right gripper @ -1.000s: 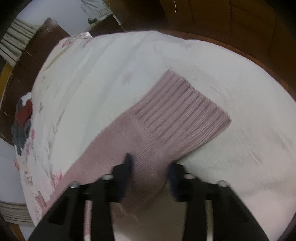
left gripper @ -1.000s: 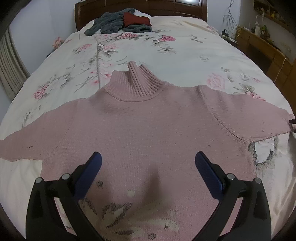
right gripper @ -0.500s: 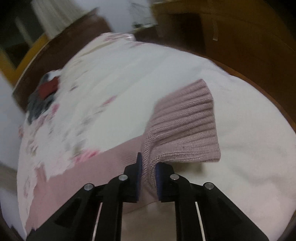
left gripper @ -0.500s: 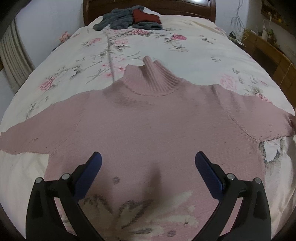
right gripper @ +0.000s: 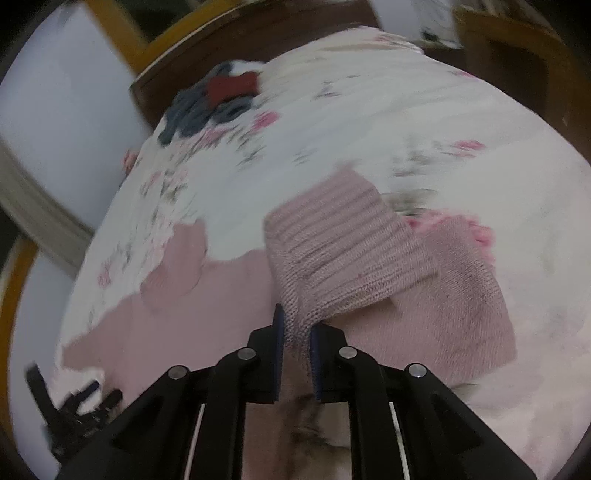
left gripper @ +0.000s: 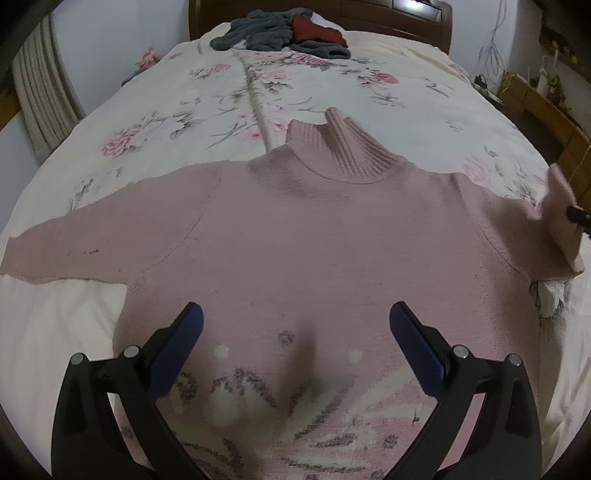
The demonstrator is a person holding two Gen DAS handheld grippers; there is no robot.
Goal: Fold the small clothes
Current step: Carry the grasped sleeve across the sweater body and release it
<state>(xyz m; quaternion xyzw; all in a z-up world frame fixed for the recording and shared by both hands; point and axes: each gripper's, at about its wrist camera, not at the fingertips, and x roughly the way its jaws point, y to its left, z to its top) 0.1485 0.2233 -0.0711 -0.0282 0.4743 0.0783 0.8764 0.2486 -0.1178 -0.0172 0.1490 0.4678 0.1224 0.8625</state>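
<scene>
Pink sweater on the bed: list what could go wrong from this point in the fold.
The right gripper pinches only the ribbed cuff, so the knit may slip free.

The left gripper hovers open over the pink sweater, pinning nothing; the body could drag and bunch on the bedspread, leaving a crooked fold.

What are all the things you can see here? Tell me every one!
sweater: one, pink with a turtleneck and a white and grey pattern near the hem, spread flat on the bed.
sleeve cuff: one, pink ribbed, lifted and folded back over the sleeve.
bedspread: one, cream with pink flowers, covering the bed.
pile of clothes: one, grey and dark red, far end of the bed.
headboard: one, dark brown wood, behind the pile.
left gripper: one, black with blue pads, open, over the sweater's lower part.
right gripper: one, black with blue pads, shut on the sleeve cuff.
</scene>
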